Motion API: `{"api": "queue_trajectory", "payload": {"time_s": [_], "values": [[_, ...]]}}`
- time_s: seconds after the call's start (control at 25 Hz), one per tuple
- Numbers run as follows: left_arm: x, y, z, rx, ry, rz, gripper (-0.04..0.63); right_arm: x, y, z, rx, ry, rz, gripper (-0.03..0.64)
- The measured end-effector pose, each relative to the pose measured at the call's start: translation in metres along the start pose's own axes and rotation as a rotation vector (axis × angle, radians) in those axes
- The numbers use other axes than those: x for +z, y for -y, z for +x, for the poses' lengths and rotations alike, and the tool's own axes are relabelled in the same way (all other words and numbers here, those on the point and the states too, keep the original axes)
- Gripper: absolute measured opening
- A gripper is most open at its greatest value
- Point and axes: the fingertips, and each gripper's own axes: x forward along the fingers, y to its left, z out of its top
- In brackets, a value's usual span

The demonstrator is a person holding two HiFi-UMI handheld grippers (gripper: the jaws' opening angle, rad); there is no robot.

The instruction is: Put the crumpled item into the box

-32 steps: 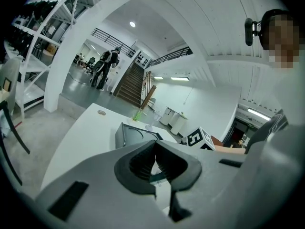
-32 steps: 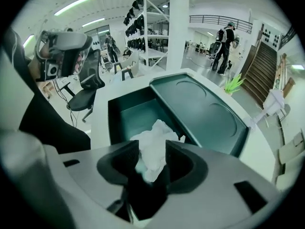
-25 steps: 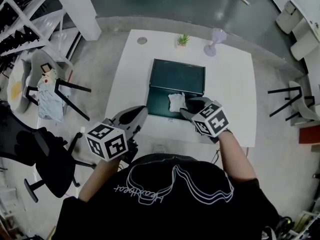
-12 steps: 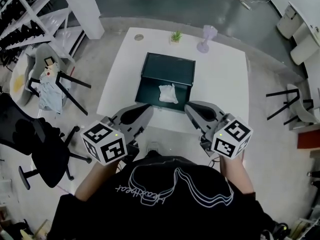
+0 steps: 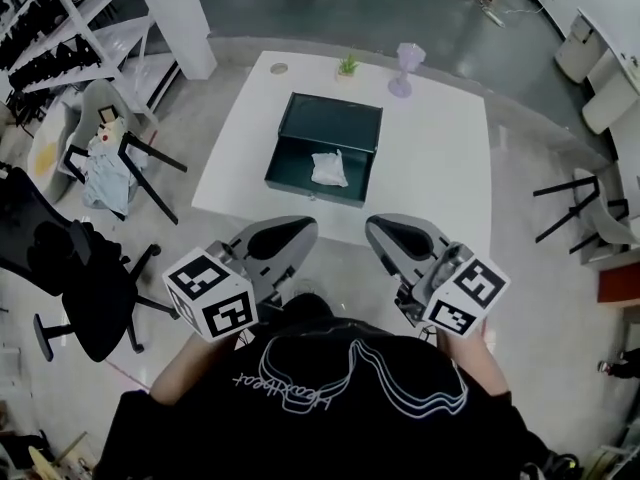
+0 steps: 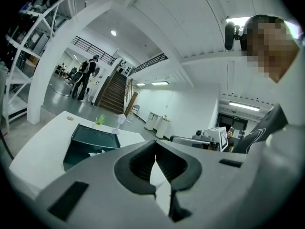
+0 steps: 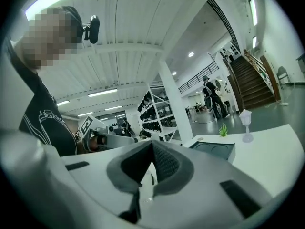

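Let go and withdrawn: crumpled white paper item (image 5: 328, 168) now lying inside dark green open box (image 5: 288, 164) on white surface (image 5: 440, 168). Right gripper (image 5: 378, 232) pulled back, fingers (image 7: 164, 163) pressed together, empty; left gripper (image 5: 304, 232) likewise. Placement apparently complete.

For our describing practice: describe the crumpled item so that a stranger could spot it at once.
Find the white table; a dark green box lies open on it. The crumpled item rests in the box's near half: the only white, wrinkled thing against that dark lining.
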Motion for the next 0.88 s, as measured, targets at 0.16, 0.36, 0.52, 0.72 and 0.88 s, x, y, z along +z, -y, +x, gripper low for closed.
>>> {"api": "queue_trajectory", "payload": {"time_s": [0.16, 0.36, 0.52, 0.72, 0.88], "values": [[-0.003, 0.012, -0.001, -0.004, 0.003, 0.013, 0.005, 0.0, -0.007, -0.011, -0.012, -0.008, -0.042, 0.003], [-0.003, 0.023, -0.003, 0.0, 0.007, 0.04, 0.005, 0.003, -0.014, -0.021, -0.011, 0.004, -0.043, 0.003], [-0.004, 0.032, -0.001, -0.012, 0.016, 0.052, 0.005, 0.003, -0.015, -0.028, -0.024, -0.015, -0.064, 0.003], [-0.003, 0.036, -0.001, -0.025, 0.007, 0.061, 0.005, 0.004, -0.017, -0.028, -0.018, -0.003, -0.065, 0.003], [-0.006, 0.035, -0.002, -0.021, 0.005, 0.058, 0.005, 0.002, -0.018, -0.029, -0.017, -0.002, -0.064, 0.003]]}}
